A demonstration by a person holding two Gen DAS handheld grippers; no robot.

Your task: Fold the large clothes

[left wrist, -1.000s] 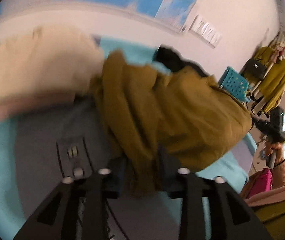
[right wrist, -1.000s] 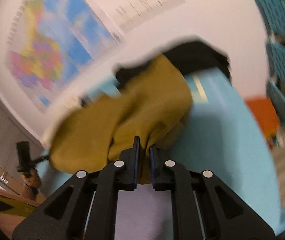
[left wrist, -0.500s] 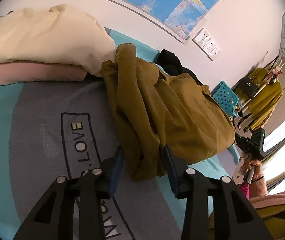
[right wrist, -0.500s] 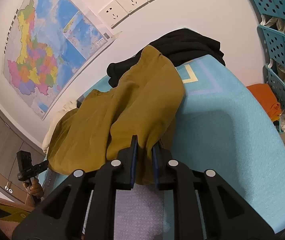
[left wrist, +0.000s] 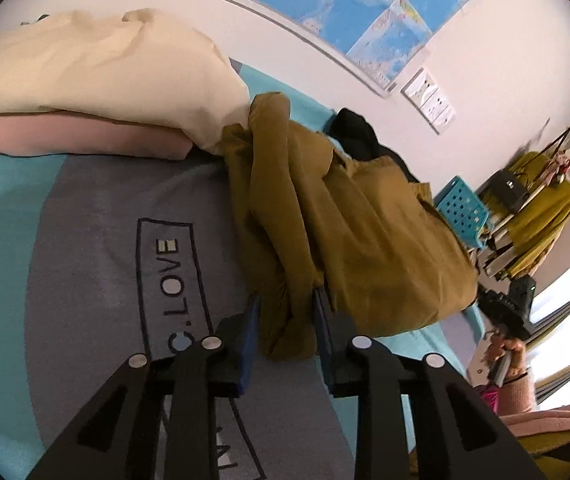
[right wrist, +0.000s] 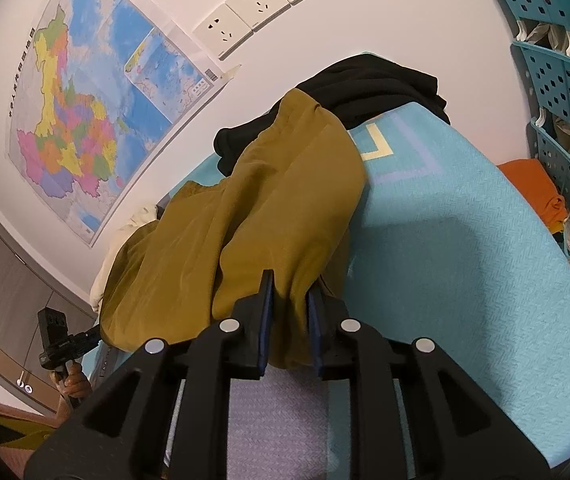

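Note:
A large mustard-brown garment (left wrist: pixel 345 236) lies bunched on the blue and grey bed cover (left wrist: pixel 85 280). My left gripper (left wrist: pixel 287 312) is open, its jaws on either side of a hanging fold of the garment near its lower edge. In the right wrist view the same garment (right wrist: pixel 253 208) runs up toward the wall. My right gripper (right wrist: pixel 289 312) stands partly open with a fold of the garment between its jaws, the pads a little apart from the cloth.
A cream garment (left wrist: pixel 97 64) lies on a pink one (left wrist: pixel 65 136) at the back left. A black garment (right wrist: pixel 369 84) lies against the wall behind the mustard one. Blue perforated shelves (right wrist: pixel 557 80) and an orange cloth (right wrist: pixel 533 188) stand to the right. A map hangs on the wall (right wrist: pixel 85 120).
The garment has come down onto the bed and settled. My left jaws opened and now sit a little narrower around the fold. My right jaws have parted from tightly shut.

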